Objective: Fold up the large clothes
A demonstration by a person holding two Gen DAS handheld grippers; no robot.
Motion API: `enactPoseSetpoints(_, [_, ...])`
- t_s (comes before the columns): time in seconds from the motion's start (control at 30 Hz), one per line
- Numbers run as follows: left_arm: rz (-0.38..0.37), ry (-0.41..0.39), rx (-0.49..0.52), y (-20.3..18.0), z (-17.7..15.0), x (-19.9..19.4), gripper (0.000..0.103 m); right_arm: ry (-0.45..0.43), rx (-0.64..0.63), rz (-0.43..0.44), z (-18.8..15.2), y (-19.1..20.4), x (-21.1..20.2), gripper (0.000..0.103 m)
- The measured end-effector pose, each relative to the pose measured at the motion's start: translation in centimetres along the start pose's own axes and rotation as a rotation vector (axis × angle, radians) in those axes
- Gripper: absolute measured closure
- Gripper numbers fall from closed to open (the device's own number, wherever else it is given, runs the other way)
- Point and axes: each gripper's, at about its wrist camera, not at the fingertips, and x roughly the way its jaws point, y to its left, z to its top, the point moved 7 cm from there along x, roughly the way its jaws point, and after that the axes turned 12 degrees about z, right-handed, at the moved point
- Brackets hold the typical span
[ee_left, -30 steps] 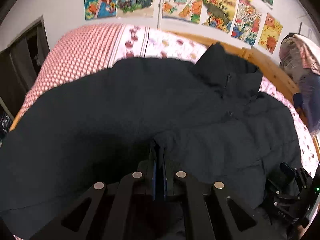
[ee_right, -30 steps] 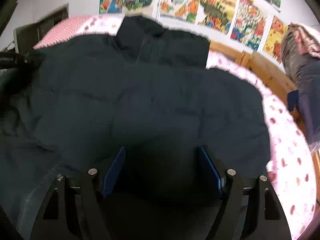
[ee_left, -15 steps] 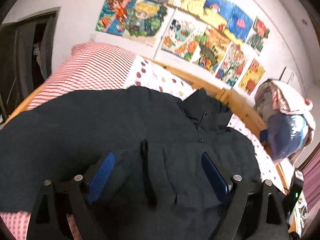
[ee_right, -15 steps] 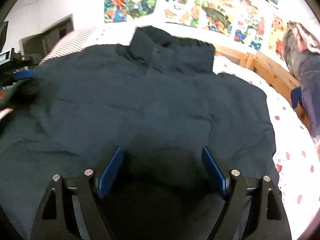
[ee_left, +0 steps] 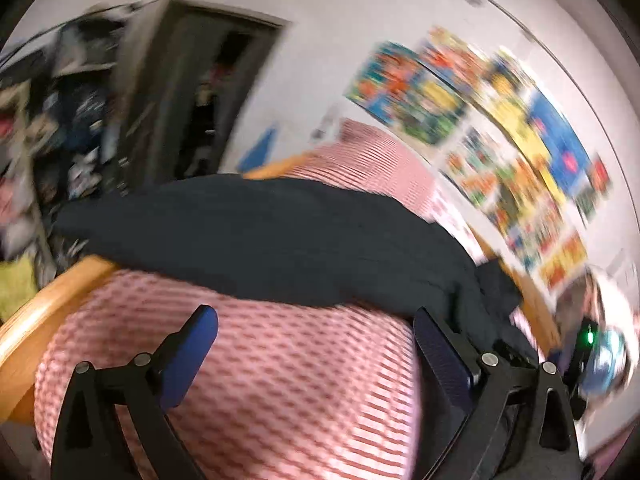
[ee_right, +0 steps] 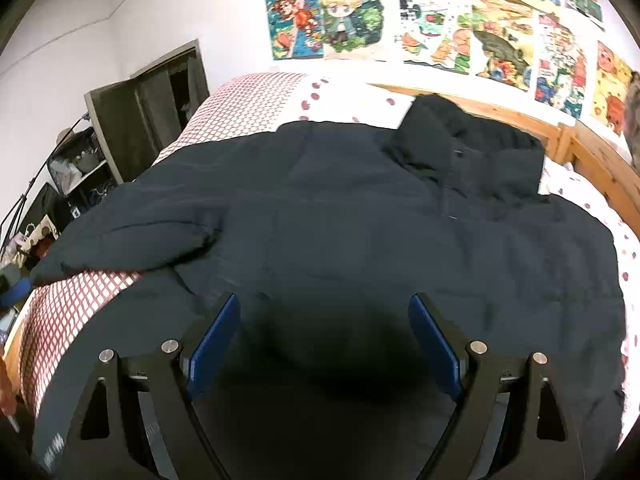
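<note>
A dark padded jacket (ee_right: 360, 216) lies spread across a bed (ee_right: 248, 100), covering most of the mattress in the right wrist view. Its collar (ee_right: 468, 148) points to about one o'clock, near the wooden bed frame (ee_right: 576, 144), and one sleeve (ee_right: 132, 236) stretches out to nine o'clock, its cuff at the bed's edge over the pink checked sheet (ee_right: 68, 304).

The right tongs (ee_right: 324, 340) hang above the jacket's lower part at six o'clock. Their jaws are opening, with nothing pinched between the blue pads (ee_right: 214, 340); only jacket fabric lies below the gap.

The left wrist view is smeared with blur. There the left tongs (ee_left: 316, 344) are over bare pink sheet (ee_left: 288, 384), jaws opening wide and empty, with the sleeve (ee_left: 256, 240) running across the picture beyond the tips, apart from them.

Bright cartoon posters (ee_right: 440, 32) line the wall (ee_right: 120, 8) at twelve o'clock. An open dark cupboard (ee_right: 148, 108) stands at ten o'clock, and cluttered shelves (ee_right: 76, 168) sit below it towards nine.
</note>
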Motion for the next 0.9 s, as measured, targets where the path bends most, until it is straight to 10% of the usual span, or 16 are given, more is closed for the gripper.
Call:
enactPoseSetpoints(0.3, [0.050,0.011,-0.241,5.2,1.1,4.4,0.005,-0.016,0.007,-0.123,1.7,1.5,3.9,0.021])
enactPoseSetpoints(0.6, [0.117,-0.020,-0.123,4.2,1.8,5.0,0.083,0.069,0.093,-0.135,0.2,-1.1,8.2,0.020])
enactPoseSetpoints(0.9, [0.079,-0.298,0.107,-2.4,6.1,-0.6,0.097,0.023,0.086,-0.098,0.2,-0.5,6.0,0.020])
